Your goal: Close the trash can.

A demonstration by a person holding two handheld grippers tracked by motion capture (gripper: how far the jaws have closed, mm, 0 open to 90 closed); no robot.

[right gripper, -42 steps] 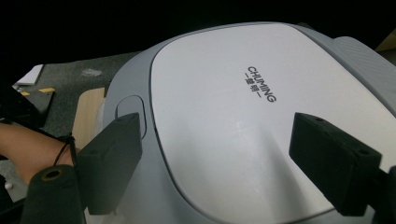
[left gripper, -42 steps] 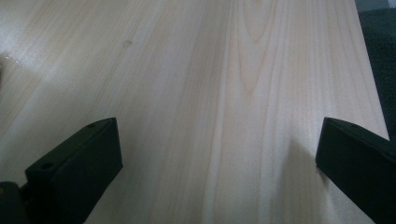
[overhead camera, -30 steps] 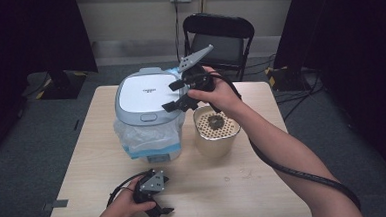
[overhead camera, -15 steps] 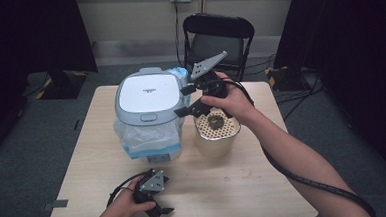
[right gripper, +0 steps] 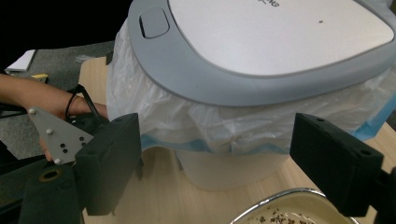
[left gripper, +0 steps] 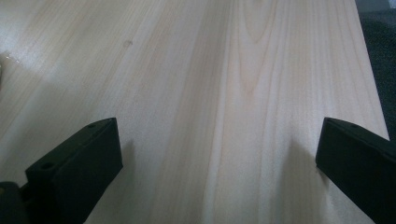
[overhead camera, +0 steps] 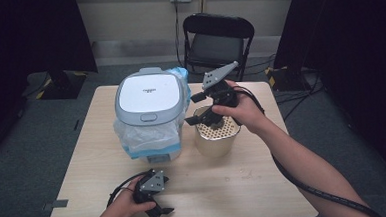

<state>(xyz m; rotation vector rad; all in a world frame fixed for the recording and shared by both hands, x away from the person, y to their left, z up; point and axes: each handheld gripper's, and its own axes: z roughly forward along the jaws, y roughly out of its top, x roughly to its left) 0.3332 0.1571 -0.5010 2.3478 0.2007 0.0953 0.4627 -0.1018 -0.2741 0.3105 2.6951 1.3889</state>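
A white bin with a grey-rimmed lid (overhead camera: 150,96) stands at the table's back left, its lid down, and a clear plastic liner (overhead camera: 145,137) spills out under the rim. A beige pot with a perforated top (overhead camera: 216,136) stands just right of it. My right gripper (overhead camera: 195,108) hovers open over the pot's left rim and points at the bin. From the right gripper view, its jaws (right gripper: 215,172) frame the bin's lid (right gripper: 280,42) and liner (right gripper: 210,123). My left gripper (overhead camera: 165,195) rests open near the table's front edge, with bare wood between its jaws (left gripper: 217,154).
A black folding chair (overhead camera: 217,42) stands behind the light wooden table (overhead camera: 265,185). A cable (overhead camera: 305,182) trails along the right forearm. The pot's metal rim (right gripper: 275,200) lies just under the right jaws. The other hand and its grey plate (right gripper: 60,135) lie beyond the bin.
My right gripper has pulled back from the lid's right edge, moving right and down to hover over the pot. The left gripper has stayed put.
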